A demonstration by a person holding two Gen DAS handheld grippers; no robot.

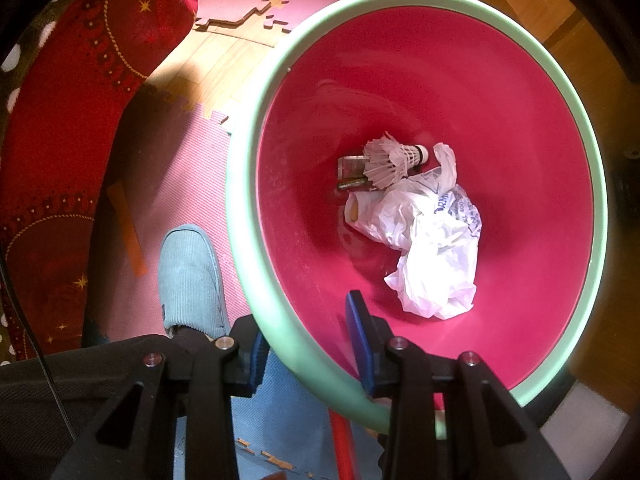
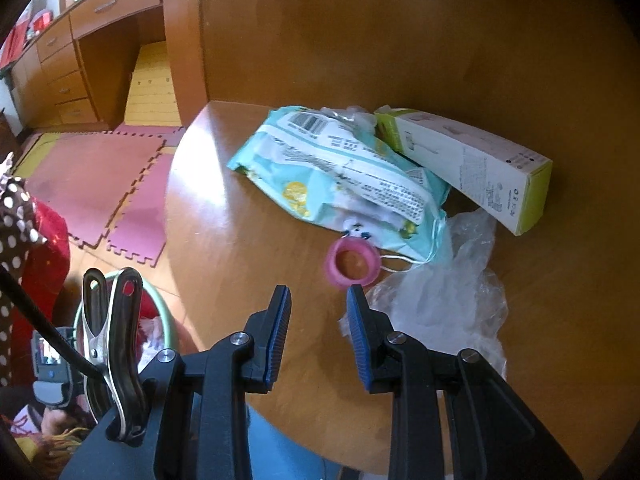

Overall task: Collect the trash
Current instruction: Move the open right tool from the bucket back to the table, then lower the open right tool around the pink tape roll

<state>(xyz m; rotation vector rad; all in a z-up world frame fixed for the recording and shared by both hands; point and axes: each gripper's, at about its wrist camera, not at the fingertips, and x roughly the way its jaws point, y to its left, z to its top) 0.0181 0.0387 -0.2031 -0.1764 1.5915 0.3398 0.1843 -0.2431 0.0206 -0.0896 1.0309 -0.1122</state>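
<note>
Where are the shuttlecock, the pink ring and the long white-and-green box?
shuttlecock (image 1: 390,162): left wrist view, on its white feathers, inside the bin.
pink ring (image 2: 352,262): right wrist view, on its rim's right edge.
long white-and-green box (image 2: 476,160): right wrist view, on its white side face.

The left claw (image 1: 308,344) straddles the near rim of the bin (image 1: 256,240). In the bin a shuttlecock (image 1: 390,160) lies far, on a small packet (image 1: 350,172), with a crumpled bag (image 1: 432,248) nearer. A slipper (image 1: 190,280) stands left of the bin. On the desk (image 2: 240,232) a wipes pack (image 2: 344,176) lies left of a carton (image 2: 472,160); a ring (image 2: 352,262) and plastic film (image 2: 440,292) lie nearer, before the right claw (image 2: 318,312).
</note>
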